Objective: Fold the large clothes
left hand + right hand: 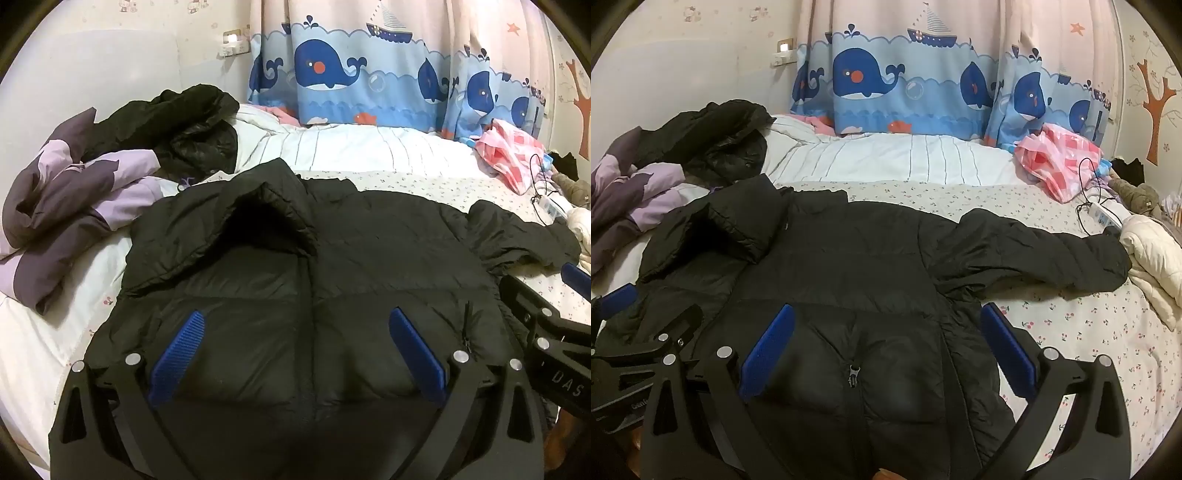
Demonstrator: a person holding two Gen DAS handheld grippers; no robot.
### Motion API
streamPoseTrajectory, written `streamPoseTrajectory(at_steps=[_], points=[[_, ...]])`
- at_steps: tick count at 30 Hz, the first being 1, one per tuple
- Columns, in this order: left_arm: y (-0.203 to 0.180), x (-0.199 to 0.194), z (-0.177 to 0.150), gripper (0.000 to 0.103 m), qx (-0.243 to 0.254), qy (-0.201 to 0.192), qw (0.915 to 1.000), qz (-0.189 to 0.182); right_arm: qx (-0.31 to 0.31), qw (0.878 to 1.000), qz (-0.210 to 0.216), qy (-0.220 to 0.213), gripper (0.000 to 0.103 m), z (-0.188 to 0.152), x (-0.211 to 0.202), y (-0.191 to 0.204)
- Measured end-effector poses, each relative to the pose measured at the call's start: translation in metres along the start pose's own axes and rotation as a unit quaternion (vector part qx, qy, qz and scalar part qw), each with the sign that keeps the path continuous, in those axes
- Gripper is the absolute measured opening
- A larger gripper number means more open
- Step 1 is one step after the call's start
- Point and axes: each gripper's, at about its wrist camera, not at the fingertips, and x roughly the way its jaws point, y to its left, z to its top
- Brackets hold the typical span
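Note:
A black puffer jacket [332, 251] lies front up on the bed, hood [258, 206] toward the far left, zip down the middle. Its right sleeve [1034, 254] stretches out over the floral sheet. My left gripper [295, 332] hovers open above the jacket's left chest, blue pads wide apart, nothing between them. My right gripper [886, 332] hangs open over the jacket's right side near a pocket zip [854, 371], its right pad [1006, 350] above the sheet. Each gripper shows at the edge of the other's view: the right gripper [554, 325], the left gripper [628, 332].
A purple and lilac coat [66, 206] and another black jacket [177, 125] are piled at the left. A pink checked bag [1063, 162], a power strip with cable [1104, 214] and a cream quilted garment [1156, 258] lie at the right. The whale curtain [905, 81] hangs behind the bed [1089, 332].

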Motion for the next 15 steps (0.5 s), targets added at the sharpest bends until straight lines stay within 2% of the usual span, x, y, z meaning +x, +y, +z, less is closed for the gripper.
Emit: streamPoseTrajectory(at_steps=[4,6,15], points=[[0.0034,0.0027,0.0024,0.096,-0.008,0.005,0.9999,-0.008,-0.001,1.000,-0.002,0.000,0.097,-0.0002,-0.0008,0.0007],[0.0028,-0.0031,-0.0006,0.096,0.000,-0.006,1.0000,0.000,-0.004,1.000,-0.005,-0.002,0.097,-0.0003,-0.0008,0.0016],[0.0052,0.0029,-0.0032,0.096,-0.007,0.015,0.9998,0.009,-0.002,1.000,-0.019,0.009,0.097,0.0004,0.0043,-0.0003]])
